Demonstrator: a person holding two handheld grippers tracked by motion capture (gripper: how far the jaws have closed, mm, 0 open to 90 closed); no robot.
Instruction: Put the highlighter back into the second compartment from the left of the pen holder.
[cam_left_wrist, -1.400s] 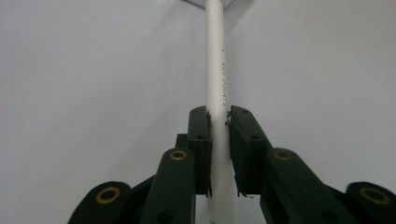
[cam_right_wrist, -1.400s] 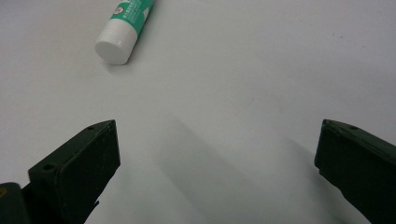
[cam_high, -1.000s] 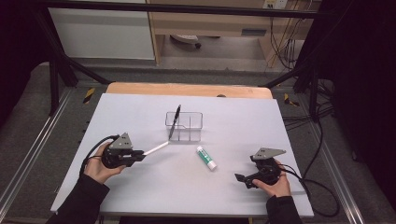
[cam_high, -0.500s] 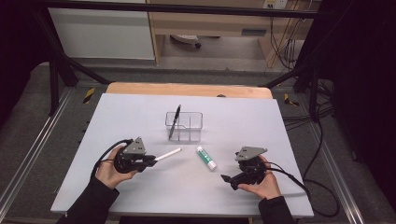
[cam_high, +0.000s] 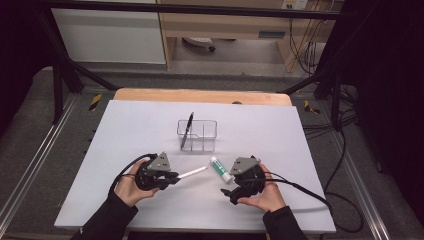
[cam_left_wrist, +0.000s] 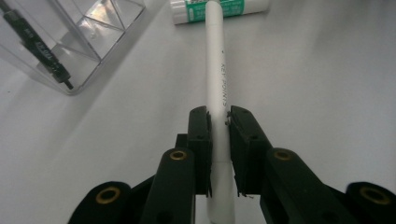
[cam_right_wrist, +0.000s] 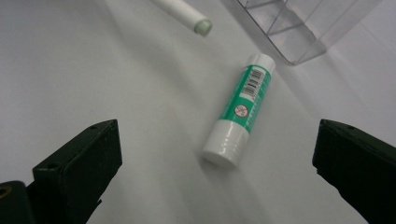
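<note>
My left gripper (cam_high: 170, 177) (cam_left_wrist: 218, 123) is shut on a white pen (cam_high: 191, 173) (cam_left_wrist: 216, 70), which sticks out ahead of it toward a green and white glue stick (cam_high: 220, 169) (cam_right_wrist: 243, 108) lying on the table. The pen's tip (cam_right_wrist: 201, 25) hangs just short of the glue stick. My right gripper (cam_high: 231, 191) (cam_right_wrist: 219, 158) is open, its jaws wide apart on either side of the glue stick's near end, not touching it. A clear plastic organizer (cam_high: 197, 135) (cam_left_wrist: 70, 42) stands behind, with a black pen (cam_high: 187, 129) (cam_left_wrist: 39, 46) leaning in its left compartment.
The white table top (cam_high: 125, 130) ends in a wooden strip (cam_high: 200, 96) at the back. Black cables (cam_high: 305, 192) trail from the right gripper toward the table's right edge. Dark frame bars (cam_high: 65, 75) stand at both back corners.
Both grippers have moved inward toward the glue stick. The left one carried the white pen to the right and nearer; the right one slid left up to the glue stick.
</note>
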